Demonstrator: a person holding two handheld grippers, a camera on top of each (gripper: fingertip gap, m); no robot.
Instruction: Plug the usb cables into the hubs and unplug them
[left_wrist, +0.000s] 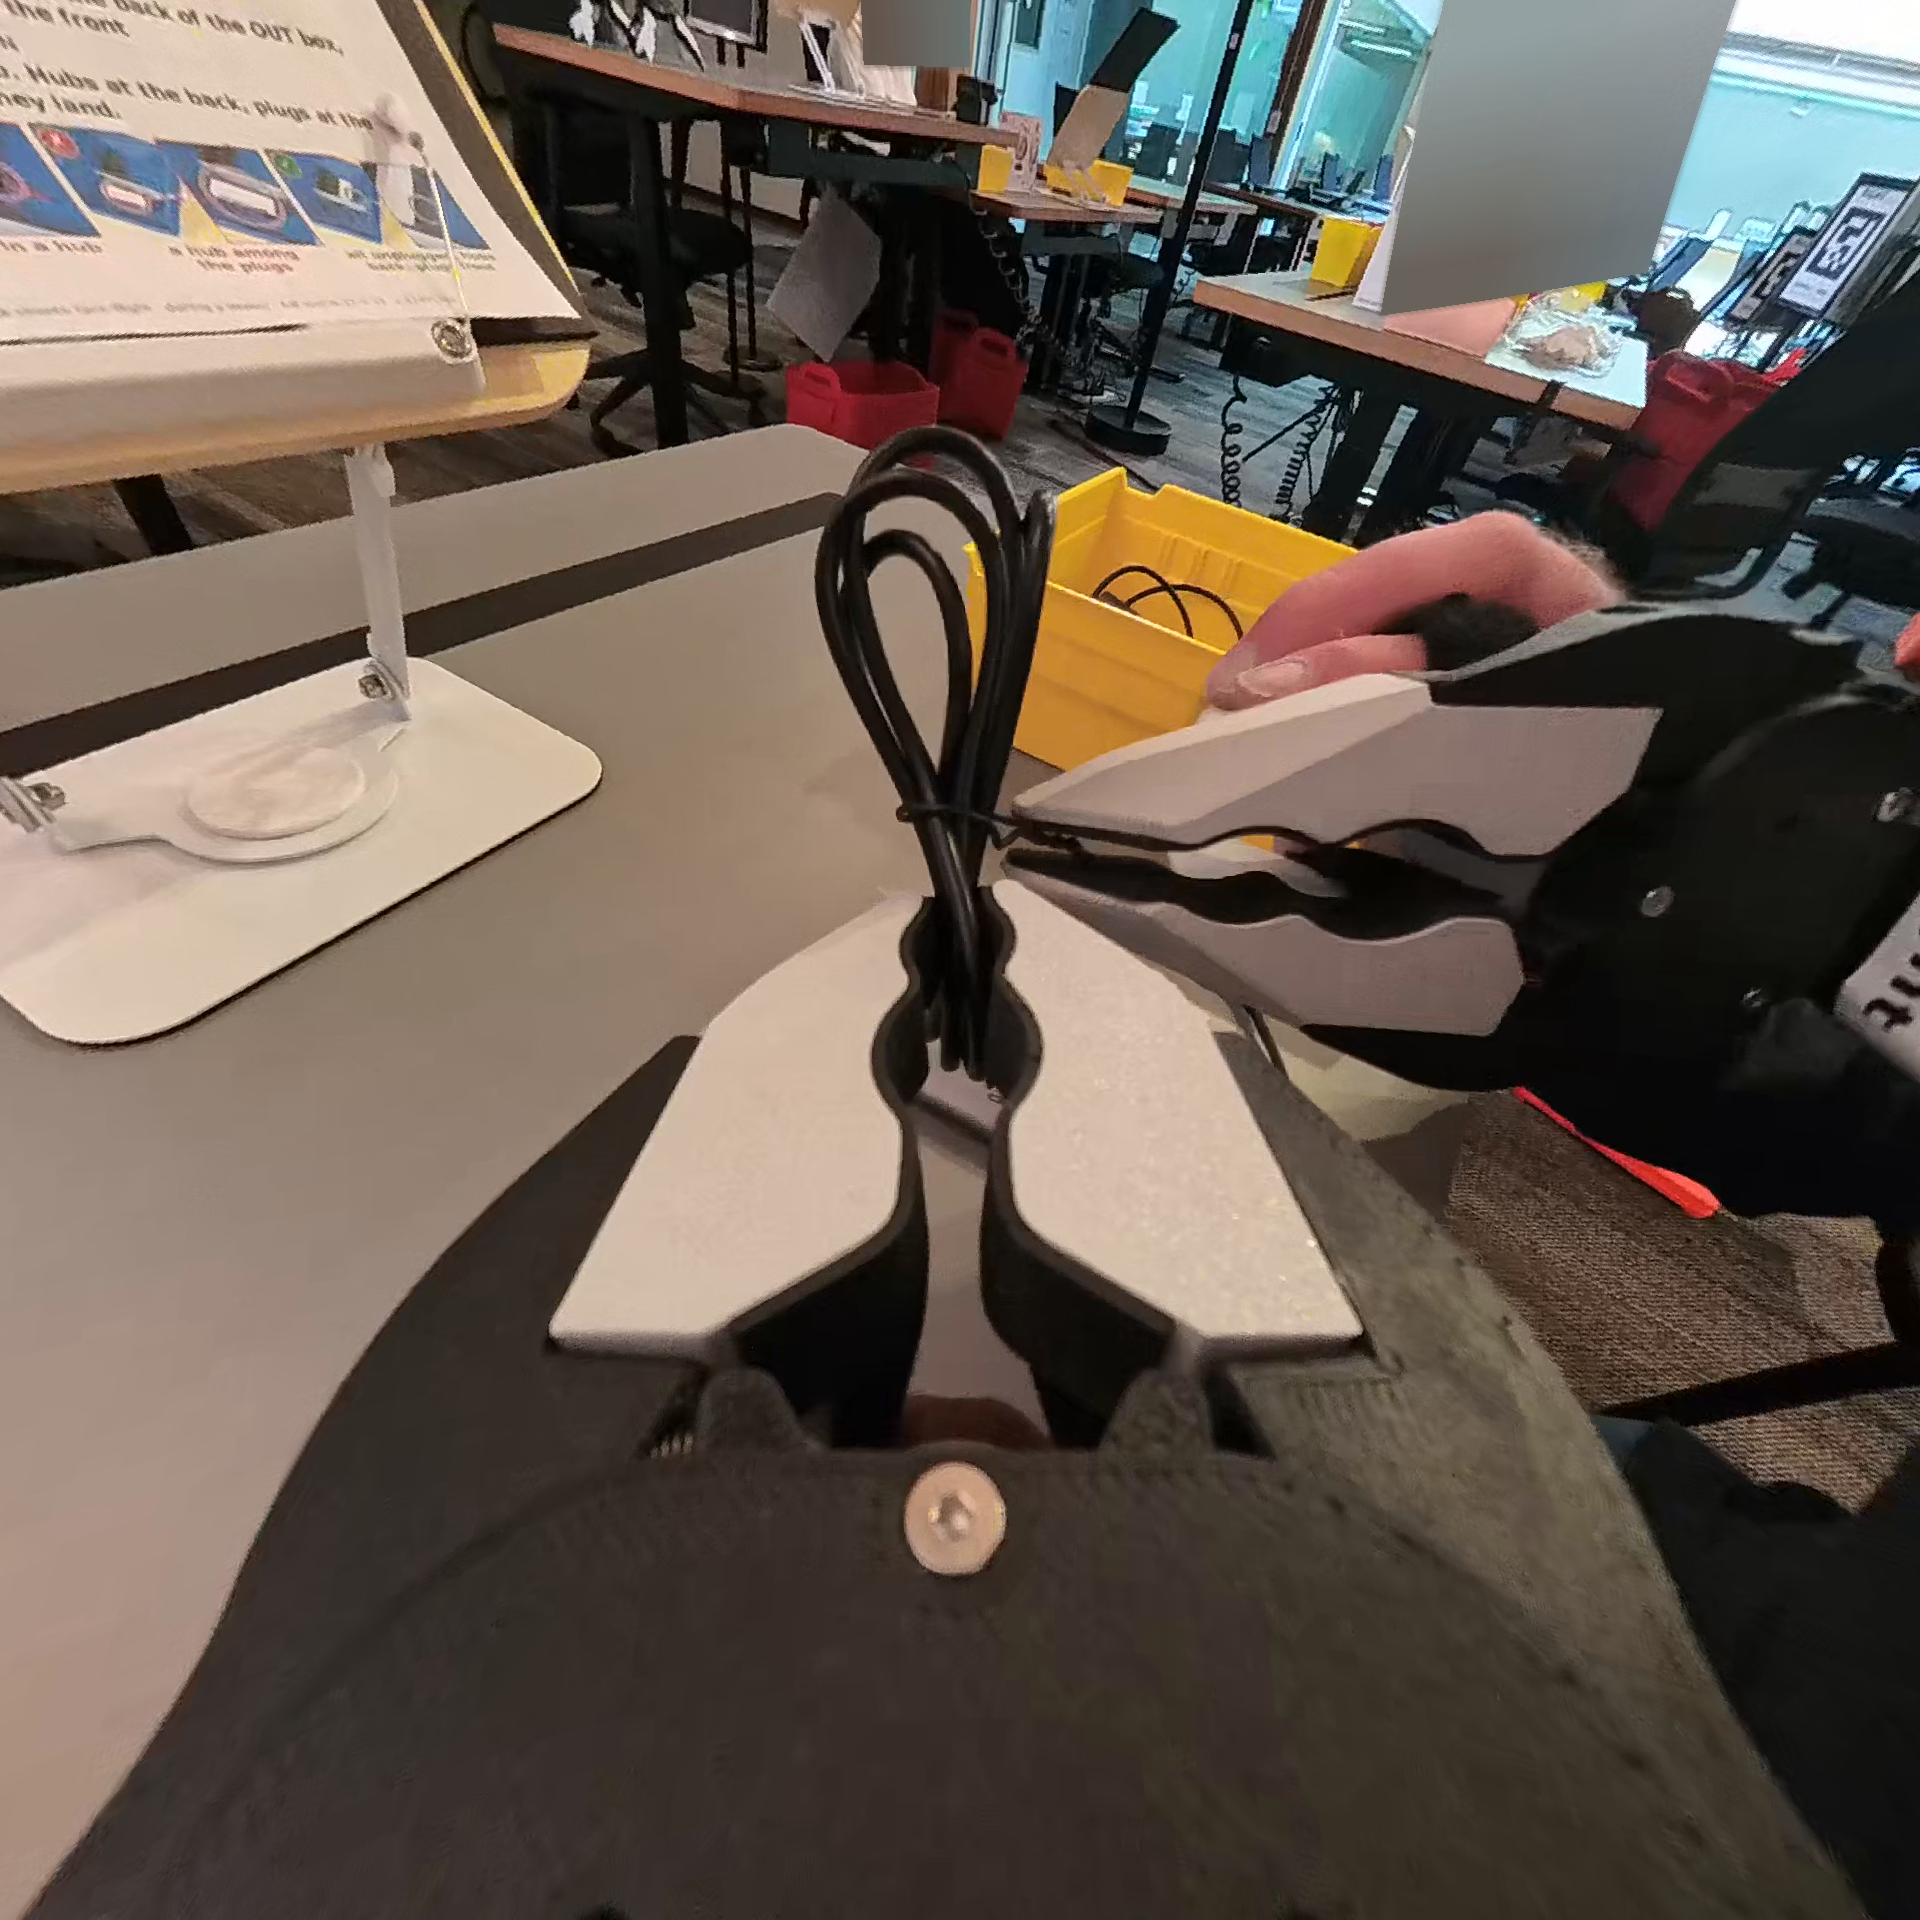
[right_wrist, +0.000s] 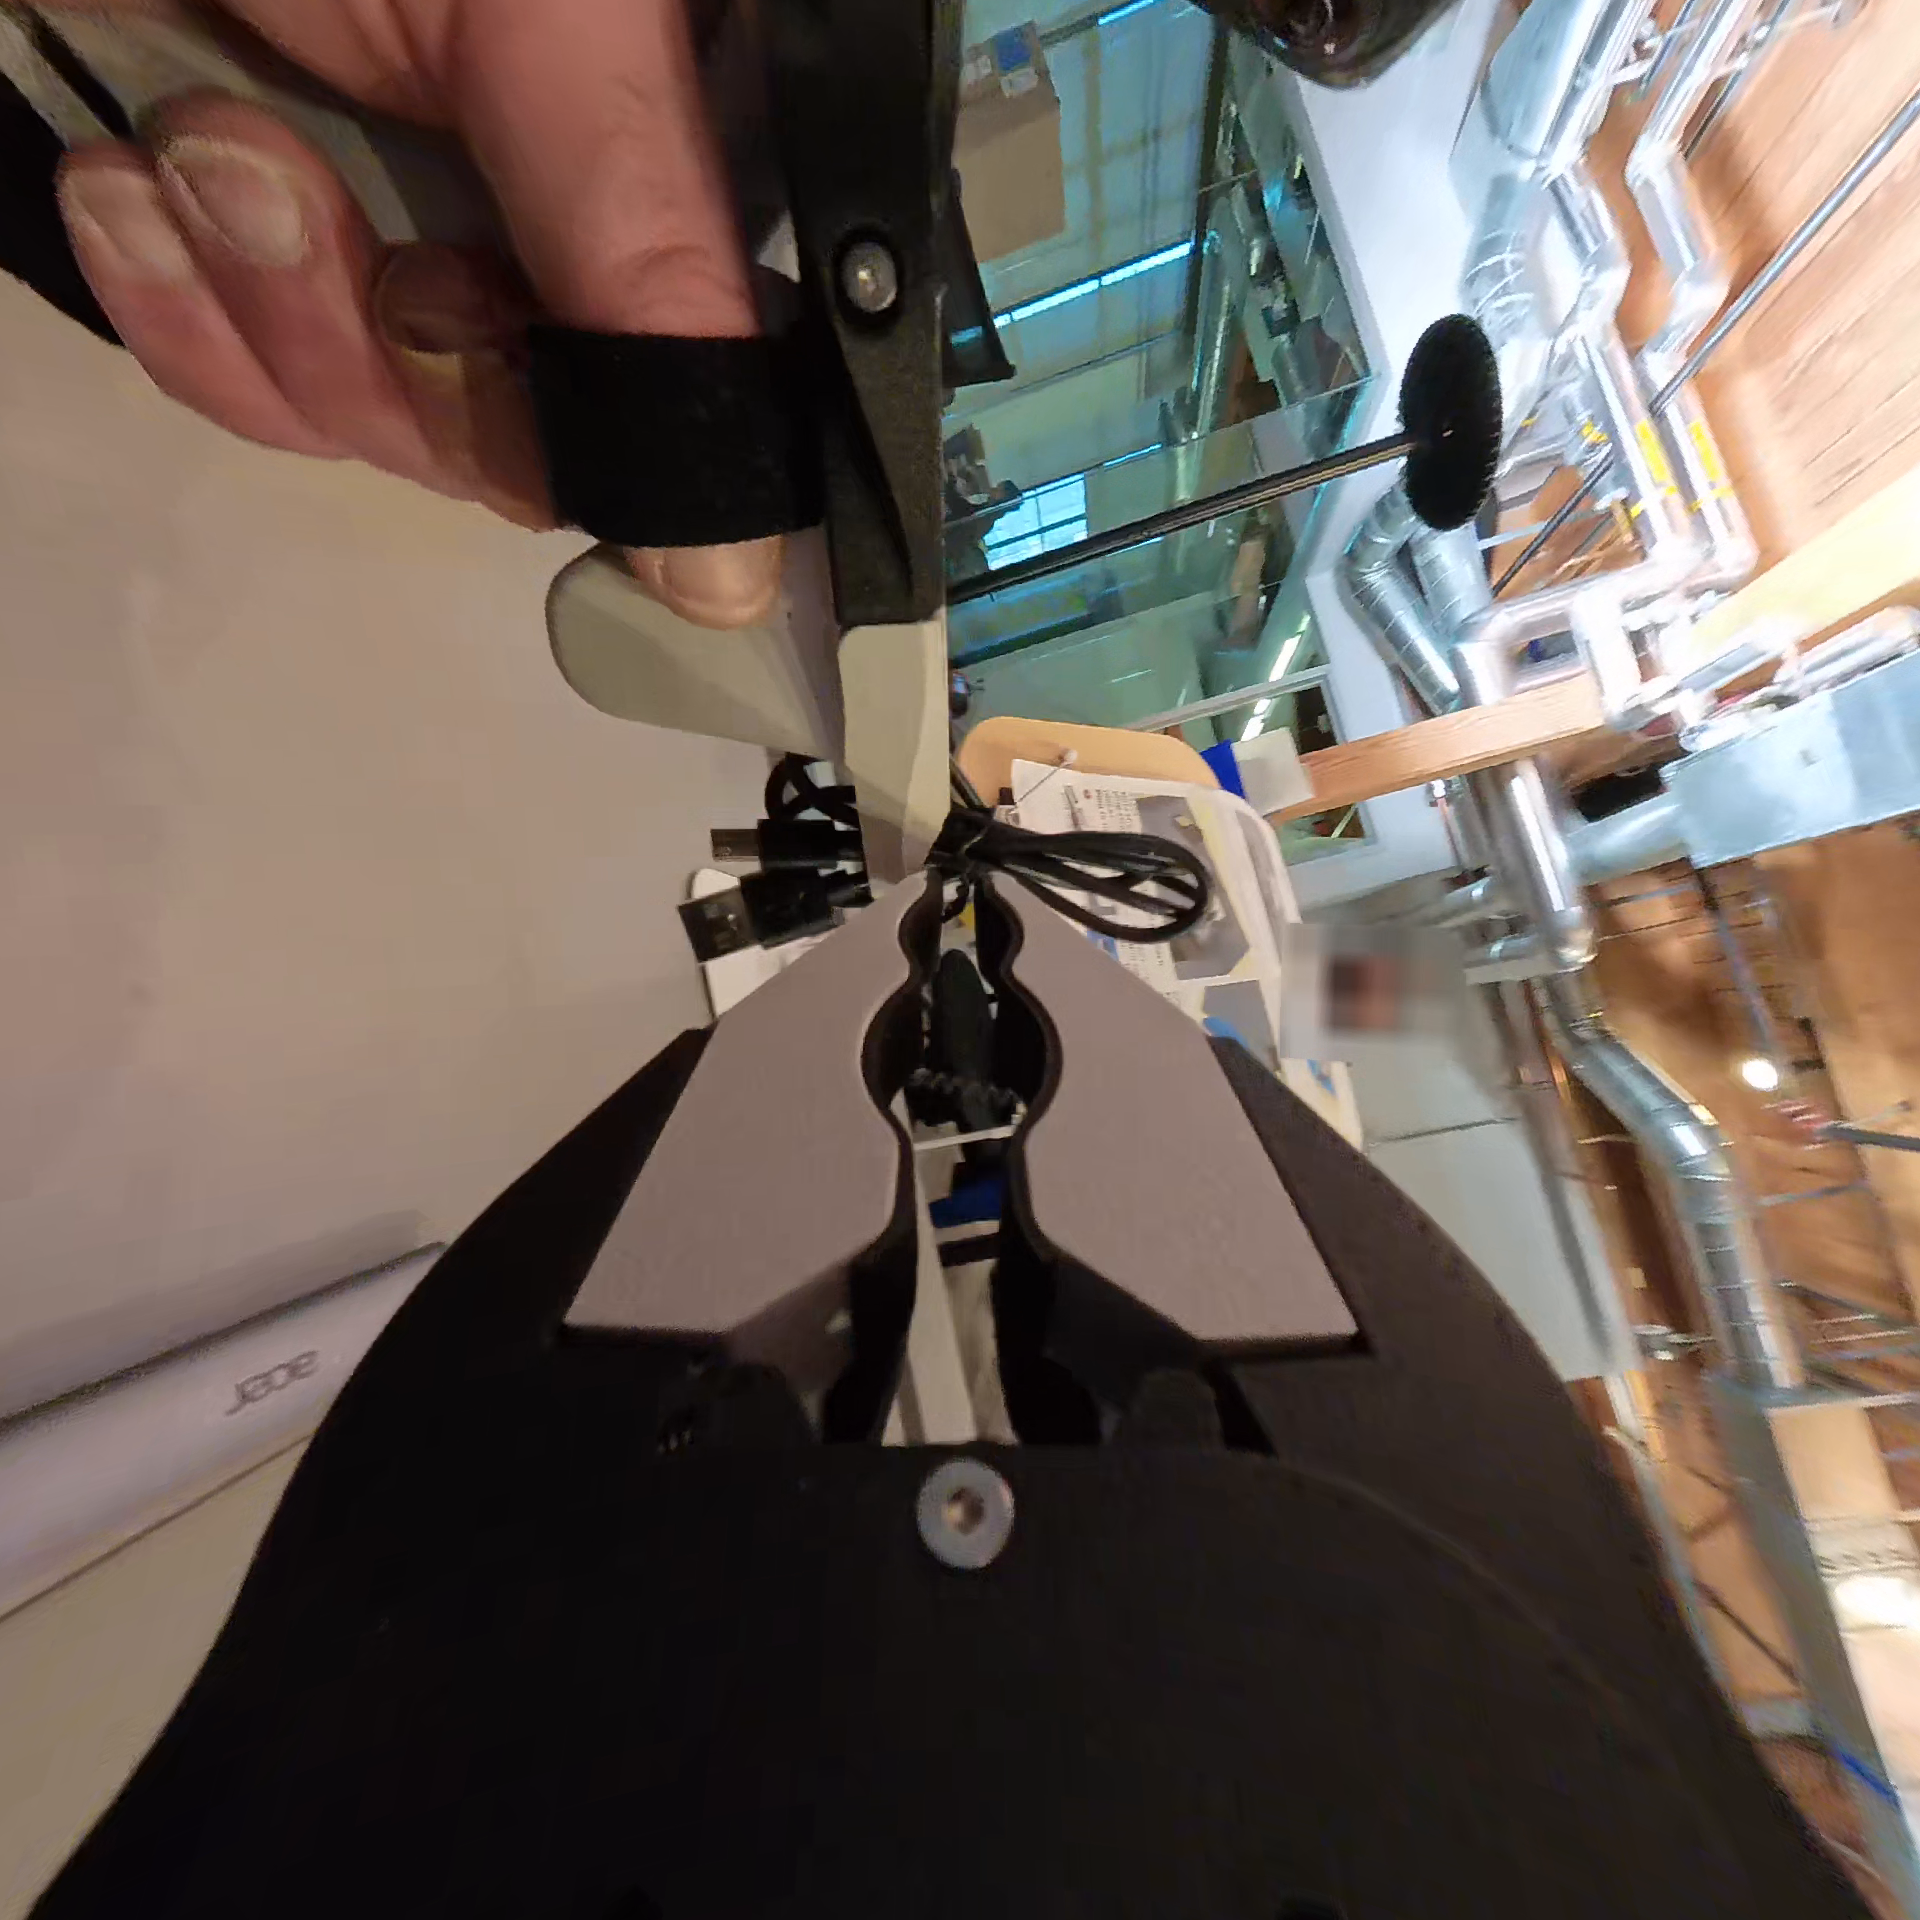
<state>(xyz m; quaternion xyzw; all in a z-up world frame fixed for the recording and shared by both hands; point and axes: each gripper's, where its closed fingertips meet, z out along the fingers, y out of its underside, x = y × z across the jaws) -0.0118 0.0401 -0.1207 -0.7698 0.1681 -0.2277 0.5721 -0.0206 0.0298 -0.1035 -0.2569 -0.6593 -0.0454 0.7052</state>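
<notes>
The left gripper is pinching a bundled black cable low on the bundle, so the loops are standing up toward 12 o'clock, clear of the grey table. Holding it upright this way seems meant to present the thin tie around the bundle's waist to the other tool.

The right gripper is coming in from 3 o'clock in the left wrist view, its tips nearly pressed together right at that tie. It appears to be nipping the tie's free end, though the contact is too fine to confirm. In the right wrist view the same gripper is closing around the bundle's knot, with the loops trailing off toward 3 o'clock and the two plugs poking out toward 9 o'clock. The left hand is gripping its tool at 11 o'clock.

Judging by this, the cable is being untied before any plugging can begin. No hub is visible in either view.

A yellow bin at 1 o'clock from the bundle is holding more black cable, probably the supply. A white stand with an instruction sheet is sitting at 10 o'clock, angled toward the person for reference.
</notes>
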